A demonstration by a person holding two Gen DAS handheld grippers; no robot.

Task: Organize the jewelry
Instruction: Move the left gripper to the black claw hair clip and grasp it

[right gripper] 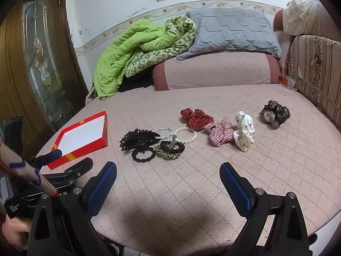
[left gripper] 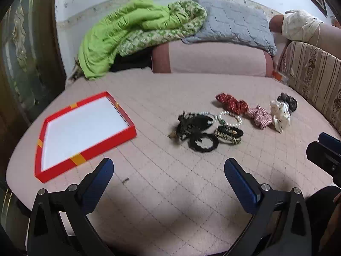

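Plainly, both pairs of fingers are spread wide with nothing between them: the left gripper [left gripper: 169, 168] hangs over bare quilted bedcover near the front of the bed [left gripper: 149, 192], and the right gripper [right gripper: 168, 172] does the same just beside it. Ahead of them lies the jewelry, untouched — a tangled cluster of a black hair clip [right gripper: 138, 139], a black hair tie [right gripper: 143, 155], a gold-and-black band [right gripper: 169, 150] and two pearl bracelets [right gripper: 186, 136], all touching or overlapping. Further right runs a row of scrunchies: a red dotted scrunchie [right gripper: 196, 116], a red checked scrunchie [right gripper: 219, 132], a white scrunchie [right gripper: 244, 133] and, a little apart, a dark scrunchie [right gripper: 275, 113]. To the left, well apart from the pile, sits the red tray [left gripper: 85, 156], its white floor bare, so the sorting looks not yet begun. The chief risk, I judge, is the tangle — closing on one bracelet may drag the clip or band along with it, or snag a strand. The soft bedcover could also bunch between the fingers on a low grasp, and the light tray might slide if nudged during a drop.
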